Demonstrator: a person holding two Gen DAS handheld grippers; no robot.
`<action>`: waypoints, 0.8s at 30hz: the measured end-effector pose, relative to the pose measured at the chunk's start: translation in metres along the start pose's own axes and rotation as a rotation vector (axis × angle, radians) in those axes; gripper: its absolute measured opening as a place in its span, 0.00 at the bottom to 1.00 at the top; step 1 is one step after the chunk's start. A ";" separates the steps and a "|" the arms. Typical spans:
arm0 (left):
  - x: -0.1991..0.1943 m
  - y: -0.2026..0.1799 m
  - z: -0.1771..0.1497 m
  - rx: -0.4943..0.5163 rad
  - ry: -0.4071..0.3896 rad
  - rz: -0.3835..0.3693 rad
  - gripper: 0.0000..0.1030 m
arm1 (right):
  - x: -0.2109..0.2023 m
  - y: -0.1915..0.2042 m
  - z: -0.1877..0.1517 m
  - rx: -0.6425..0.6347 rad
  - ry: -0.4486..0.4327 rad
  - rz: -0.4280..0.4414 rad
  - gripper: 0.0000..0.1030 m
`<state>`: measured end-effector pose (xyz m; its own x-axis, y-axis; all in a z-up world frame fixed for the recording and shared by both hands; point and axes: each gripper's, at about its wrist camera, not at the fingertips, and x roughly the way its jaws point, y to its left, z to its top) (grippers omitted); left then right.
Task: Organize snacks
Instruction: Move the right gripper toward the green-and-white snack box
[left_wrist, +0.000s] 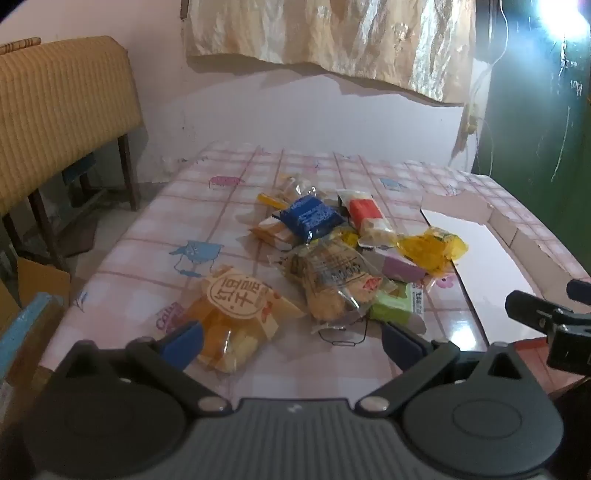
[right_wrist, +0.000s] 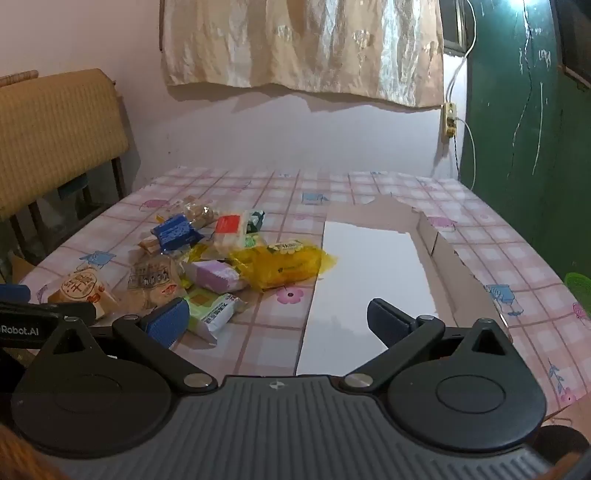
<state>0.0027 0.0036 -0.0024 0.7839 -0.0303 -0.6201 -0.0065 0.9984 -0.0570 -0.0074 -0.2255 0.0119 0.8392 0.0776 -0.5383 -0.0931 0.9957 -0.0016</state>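
The left gripper (left_wrist: 291, 341) and right gripper (right_wrist: 277, 321) are both held spread wide and empty above the checked tablecloth (right_wrist: 369, 184), the snack packets (right_wrist: 207, 258) being heaped just left of a shallow cardboard tray (right_wrist: 369, 266).

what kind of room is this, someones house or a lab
Most likely a lived-in home, not a lab: a table under a pink checked cartoon cloth, a cloth curtain on a scuffed pink wall, and a woven chair beside it.
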 end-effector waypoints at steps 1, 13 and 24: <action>0.000 0.001 -0.001 -0.003 0.003 0.009 0.99 | 0.001 0.001 0.001 -0.015 0.004 0.000 1.00; 0.017 0.023 0.000 -0.063 0.037 0.086 0.99 | 0.003 0.008 -0.004 -0.042 -0.006 0.101 1.00; 0.026 0.039 0.004 -0.095 0.036 0.123 0.99 | 0.004 0.020 -0.003 -0.077 0.027 0.114 1.00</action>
<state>0.0250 0.0423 -0.0177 0.7509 0.0882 -0.6545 -0.1608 0.9856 -0.0516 -0.0075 -0.2058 0.0072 0.8060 0.1871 -0.5615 -0.2286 0.9735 -0.0037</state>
